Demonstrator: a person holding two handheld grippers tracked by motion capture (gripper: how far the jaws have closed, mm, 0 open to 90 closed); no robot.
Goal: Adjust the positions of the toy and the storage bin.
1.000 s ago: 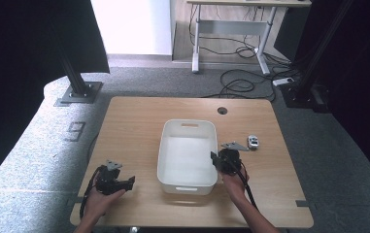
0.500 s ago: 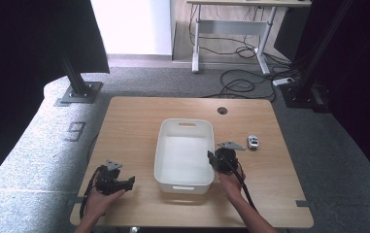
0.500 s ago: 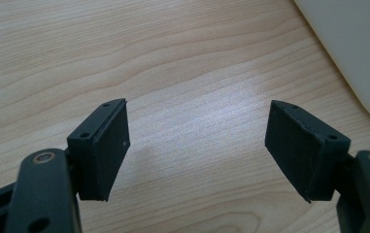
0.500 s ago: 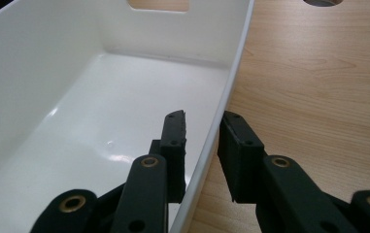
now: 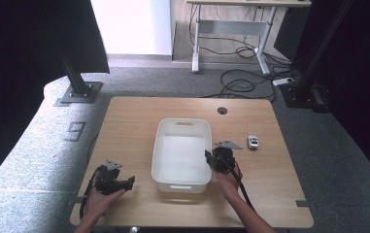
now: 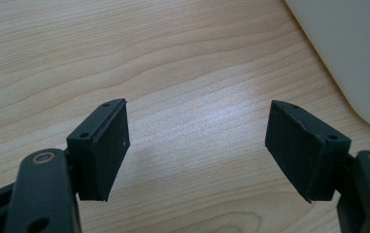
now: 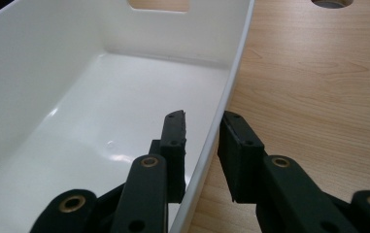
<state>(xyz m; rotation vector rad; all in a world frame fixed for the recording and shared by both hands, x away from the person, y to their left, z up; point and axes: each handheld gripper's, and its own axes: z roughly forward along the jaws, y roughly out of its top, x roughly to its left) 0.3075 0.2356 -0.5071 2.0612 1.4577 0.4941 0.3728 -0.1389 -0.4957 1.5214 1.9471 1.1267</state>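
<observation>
A white plastic bin stands empty in the middle of the wooden table. My right gripper is at the bin's right wall. In the right gripper view the bin has its rim clamped, one jaw inside and one outside, and my right gripper is shut on it. My left gripper rests low near the front left of the table. It points toward the bin and stands open over bare wood.
A small white and grey object like a toy car lies right of the bin. A round cable hole is in the table's far side. Dark stand bases and cables sit on the floor beyond the table.
The bin has slid a little to the left with my right gripper on its wall. The left gripper has stayed where it was.
</observation>
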